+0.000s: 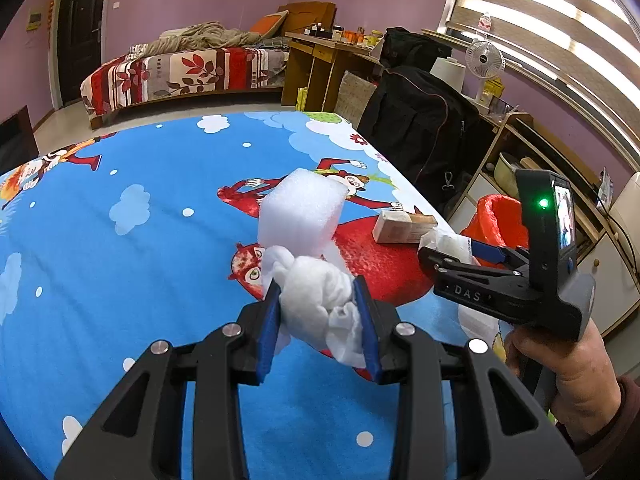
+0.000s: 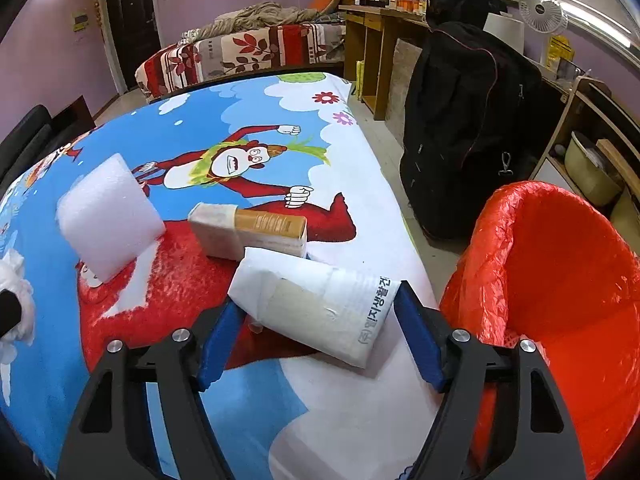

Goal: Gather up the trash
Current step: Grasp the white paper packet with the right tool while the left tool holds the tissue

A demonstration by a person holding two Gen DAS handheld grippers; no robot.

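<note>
My left gripper (image 1: pixel 318 300) is shut on a crumpled white tissue (image 1: pixel 316 296) and holds it above the cartoon bedsheet (image 1: pixel 120 280). A white foam block (image 1: pixel 300 208) lies just beyond it, also in the right wrist view (image 2: pixel 108 212). My right gripper (image 2: pixel 320 328) is open, its blue pads on either side of a white paper packet with Korean print (image 2: pixel 320 308) lying on the sheet. A tan and white box (image 2: pixel 252 232) lies behind the packet. The bin with a red bag (image 2: pixel 560 280) stands beside the bed at the right, also seen in the left wrist view (image 1: pixel 496 216).
A black bag (image 2: pixel 460 120) stands on the floor past the bin. Wooden shelves (image 2: pixel 600 140) line the right wall under the window. Another bed with a red leaf blanket (image 1: pixel 180 76) and a desk (image 1: pixel 320 60) are at the back.
</note>
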